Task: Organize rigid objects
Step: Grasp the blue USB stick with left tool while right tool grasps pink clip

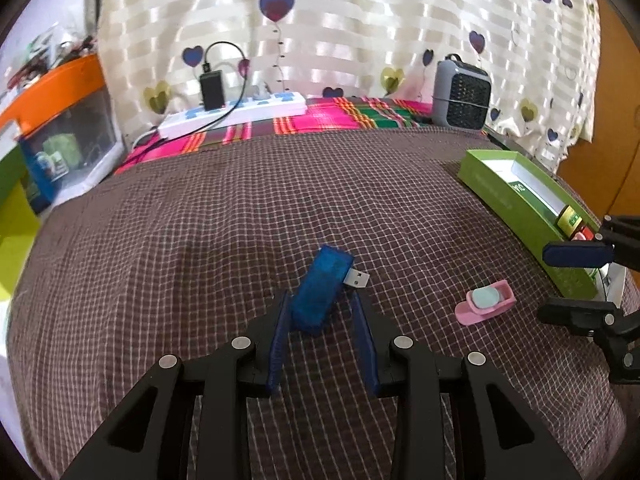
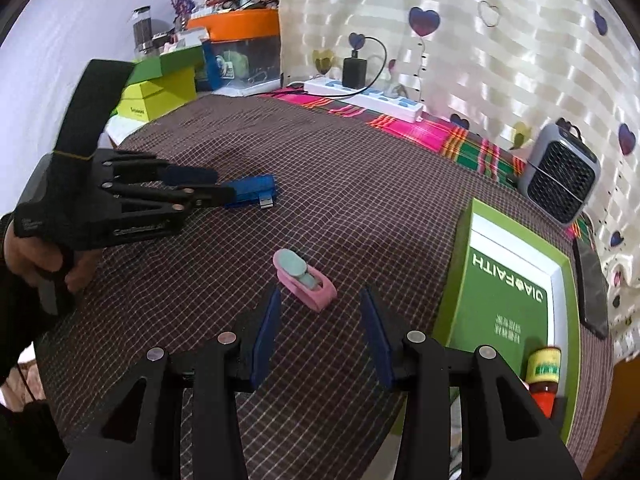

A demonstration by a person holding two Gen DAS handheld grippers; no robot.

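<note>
The left tongs (image 1: 320, 312) are clamped on a blue USB reader (image 1: 322, 290), holding it just above the brown checked cloth (image 1: 200, 240) on the desk. The right tongs (image 2: 320, 312) stand open and empty, with a pink clip (image 2: 306, 280) lying on the cloth just ahead of their tips. A green box (image 2: 512, 304) lies open at the desk's right edge, a small yellow-capped bottle (image 2: 544, 376) inside it.
</note>
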